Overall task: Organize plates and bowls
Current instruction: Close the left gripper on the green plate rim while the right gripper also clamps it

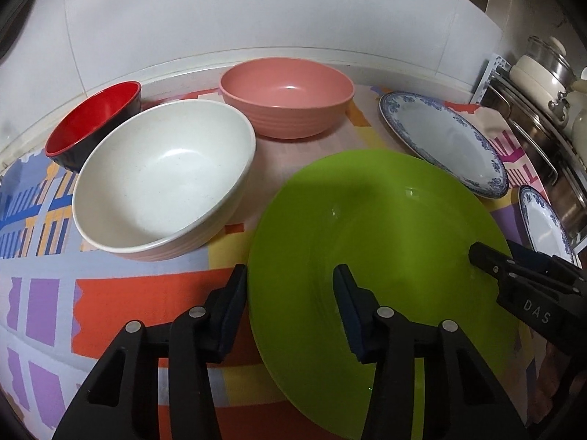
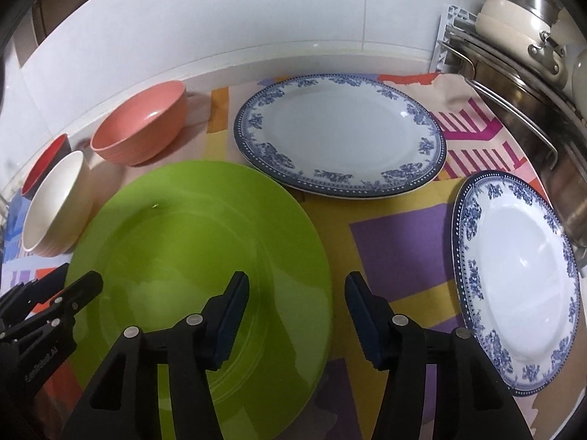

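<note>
A lime green plate [image 1: 385, 220] [image 2: 183, 227] lies flat on the patterned cloth. My left gripper [image 1: 290, 278] is open and straddles the plate's left rim, one finger outside it and one over the plate. My right gripper [image 2: 297, 280] is open and straddles the right rim the same way. Neither pair of pads presses on the rim. Behind on the left are a white bowl [image 1: 165, 183] [image 2: 51, 205], a red-and-black bowl [image 1: 95, 117] and a pink bowl [image 1: 286, 88] [image 2: 146, 128]. Two blue-patterned plates [image 2: 341, 128] [image 2: 521, 275] lie to the right.
A colourful cloth [image 1: 110, 293] covers the counter. A white tiled wall [image 1: 293, 11] runs close behind the bowls. At the far right a rack of steel pots and lids [image 2: 521, 73] stands next to the blue-patterned plates.
</note>
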`<action>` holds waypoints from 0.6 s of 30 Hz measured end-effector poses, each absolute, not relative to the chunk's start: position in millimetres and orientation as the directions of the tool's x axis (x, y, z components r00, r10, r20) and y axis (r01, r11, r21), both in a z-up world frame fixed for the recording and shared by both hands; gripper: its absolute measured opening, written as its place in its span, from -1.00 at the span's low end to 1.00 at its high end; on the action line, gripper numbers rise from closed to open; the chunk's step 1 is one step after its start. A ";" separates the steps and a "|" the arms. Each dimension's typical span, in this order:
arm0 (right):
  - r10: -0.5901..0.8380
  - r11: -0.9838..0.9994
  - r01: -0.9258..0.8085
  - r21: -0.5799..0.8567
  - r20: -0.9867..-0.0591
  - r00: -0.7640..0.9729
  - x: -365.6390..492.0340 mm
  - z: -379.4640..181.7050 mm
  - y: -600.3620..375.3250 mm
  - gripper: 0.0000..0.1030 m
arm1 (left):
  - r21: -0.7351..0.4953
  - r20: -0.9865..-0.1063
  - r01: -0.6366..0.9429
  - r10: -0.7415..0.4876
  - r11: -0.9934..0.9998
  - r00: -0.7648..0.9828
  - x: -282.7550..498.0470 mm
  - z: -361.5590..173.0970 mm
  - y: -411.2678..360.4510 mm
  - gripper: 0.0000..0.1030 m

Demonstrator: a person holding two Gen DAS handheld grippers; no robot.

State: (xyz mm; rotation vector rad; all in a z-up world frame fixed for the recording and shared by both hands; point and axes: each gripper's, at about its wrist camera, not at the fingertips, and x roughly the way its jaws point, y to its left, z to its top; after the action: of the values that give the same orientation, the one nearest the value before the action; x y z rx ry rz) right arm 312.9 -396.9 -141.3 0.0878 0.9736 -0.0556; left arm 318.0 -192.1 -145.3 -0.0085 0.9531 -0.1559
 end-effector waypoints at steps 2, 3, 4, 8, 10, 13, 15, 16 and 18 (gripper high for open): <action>-0.002 0.995 0.084 0.054 -0.830 0.557 314.1 -143.3 -397.6 0.01 | -0.075 -0.810 0.127 -0.135 0.989 0.571 318.5 -146.0 -191.4 -0.09; 0.006 0.995 0.081 0.062 -0.828 0.561 314.2 -143.3 -398.1 0.00 | -0.073 -0.811 0.126 -0.132 0.989 0.570 319.6 -146.6 -191.9 -0.11; 0.008 0.995 0.078 0.062 -0.827 0.563 314.6 -143.3 -397.9 0.00 | -0.066 -0.812 0.124 -0.125 0.990 0.570 319.8 -147.3 -191.9 -0.15; 0.023 0.995 0.070 0.075 -0.826 0.564 315.9 -143.4 -397.6 -0.11 | -0.059 -0.811 0.114 -0.114 0.992 0.573 320.1 -148.5 -190.6 -0.23; 0.019 0.995 0.071 0.071 -0.824 0.566 315.4 -143.2 -396.7 -0.11 | -0.060 -0.809 0.110 -0.113 0.992 0.577 320.2 -148.7 -190.9 -0.24; 0.016 0.995 0.073 0.068 -0.826 0.563 315.8 -142.6 -396.8 -0.14 | -0.061 -0.808 0.105 -0.111 0.993 0.579 320.3 -148.3 -190.0 -0.26; 0.012 0.995 0.072 0.064 -0.826 0.563 315.8 -142.1 -397.3 -0.17 | -0.063 -0.810 0.100 -0.110 0.993 0.576 321.0 -147.7 -189.5 -0.26; 0.011 0.995 0.072 0.062 -0.826 0.563 315.5 -141.8 -397.1 -0.18 | -0.066 -0.812 0.097 -0.110 0.993 0.573 320.9 -147.3 -188.6 -0.26; 0.009 0.996 0.073 0.060 -0.828 0.561 314.2 -141.2 -396.9 -0.18 | -0.069 -0.813 0.089 -0.108 0.994 0.572 319.4 -146.6 -187.6 -0.26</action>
State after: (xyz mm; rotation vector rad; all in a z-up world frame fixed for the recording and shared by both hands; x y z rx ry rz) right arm 314.2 -396.9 -141.2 0.0910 0.9750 -0.0375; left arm 319.4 -187.6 -146.6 -0.0216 0.9545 -0.1153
